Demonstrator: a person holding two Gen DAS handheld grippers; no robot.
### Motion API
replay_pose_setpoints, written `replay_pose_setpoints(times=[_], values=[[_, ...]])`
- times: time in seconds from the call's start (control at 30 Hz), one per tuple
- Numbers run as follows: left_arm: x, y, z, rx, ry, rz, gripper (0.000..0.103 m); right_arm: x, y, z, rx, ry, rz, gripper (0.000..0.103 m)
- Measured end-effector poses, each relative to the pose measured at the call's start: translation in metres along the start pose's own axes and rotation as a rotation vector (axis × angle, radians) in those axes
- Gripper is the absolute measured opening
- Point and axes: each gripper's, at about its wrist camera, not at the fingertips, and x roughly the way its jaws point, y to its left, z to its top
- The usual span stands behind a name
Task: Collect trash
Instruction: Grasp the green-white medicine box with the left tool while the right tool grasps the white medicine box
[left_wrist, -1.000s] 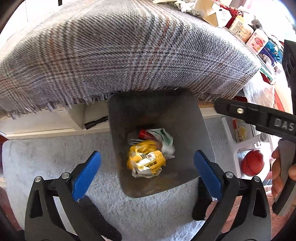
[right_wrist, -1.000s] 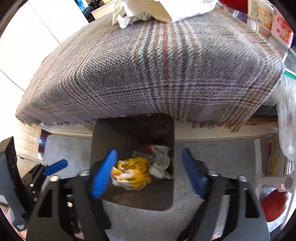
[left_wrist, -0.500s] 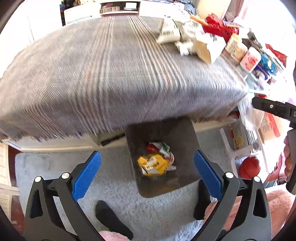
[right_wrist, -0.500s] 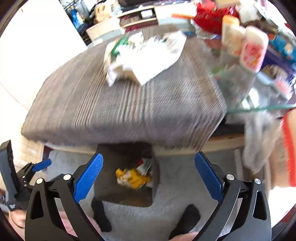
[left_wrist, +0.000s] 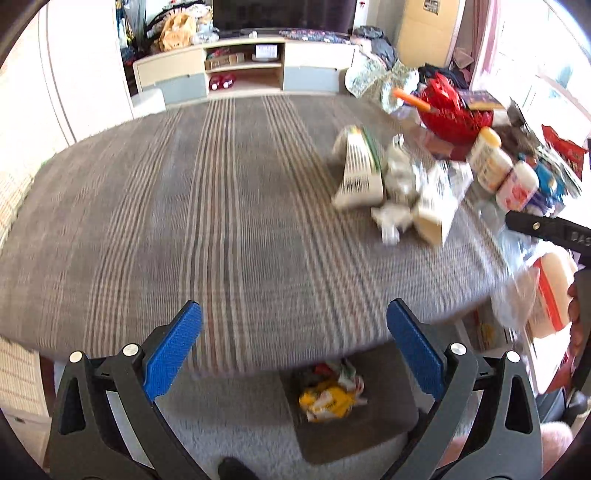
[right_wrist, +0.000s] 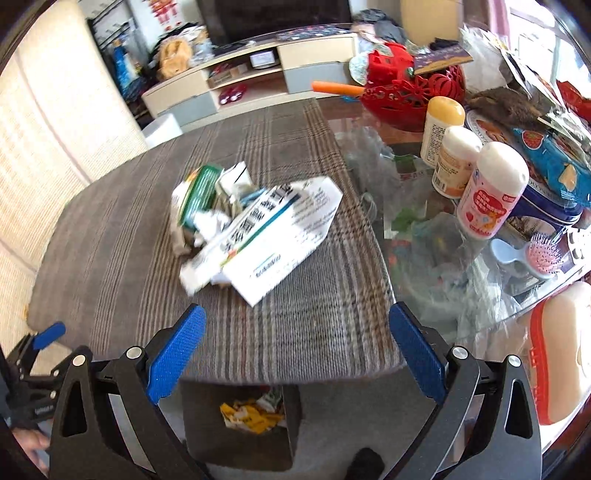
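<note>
A heap of trash lies on the plaid tablecloth (left_wrist: 221, 229): a white carton (right_wrist: 273, 247), a green-rimmed pack (right_wrist: 195, 195) and crumpled paper (left_wrist: 391, 218). In the left wrist view the heap (left_wrist: 399, 192) is far right. A dark bin (left_wrist: 351, 417) stands on the floor under the table edge, holding a yellow wrapper (left_wrist: 325, 400); it also shows in the right wrist view (right_wrist: 240, 417). My left gripper (left_wrist: 291, 350) is open and empty above the table edge. My right gripper (right_wrist: 295, 354) is open and empty, just short of the carton.
Bottles (right_wrist: 491, 192), a red basket (right_wrist: 413, 92), a blue tin (right_wrist: 546, 206), a pink brush (right_wrist: 546, 251) and clear plastic bags (right_wrist: 443, 258) crowd the glass tabletop on the right. A TV cabinet (left_wrist: 240, 70) stands behind. Grey rug (left_wrist: 240, 424) lies below.
Both grippers have risen from over the bin to above the tabletop. The views now look across the table at the trash heap; the bin has dropped to the bottom edge.
</note>
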Motion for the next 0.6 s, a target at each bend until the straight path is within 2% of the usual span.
replay_pose_setpoints(times=[0.17,0.23,0.3,0.4,0.47,0.6], values=[[0.006,-0.011,0.044,0.030,-0.043,0.012,0.095,0.022,0.010,0.033,0.044,0.024,-0.001,0.098],[0.010,-0.018,0.059,0.062,-0.063,0.021,0.095,0.030,0.014,0.043,0.059,0.022,-0.001,0.092],[0.015,-0.023,0.072,0.082,-0.078,0.028,0.095,0.040,0.017,0.049,0.073,0.031,0.006,0.076],[0.024,-0.027,0.085,0.088,-0.081,0.023,0.095,0.058,0.018,0.057,0.096,0.053,0.011,0.061],[0.031,-0.027,0.091,0.091,-0.081,0.023,0.095,0.068,0.017,0.060,0.115,0.059,0.017,0.057],[0.041,-0.028,0.098,0.104,-0.081,0.027,0.095,0.081,0.015,0.065,0.153,0.062,0.033,0.057]])
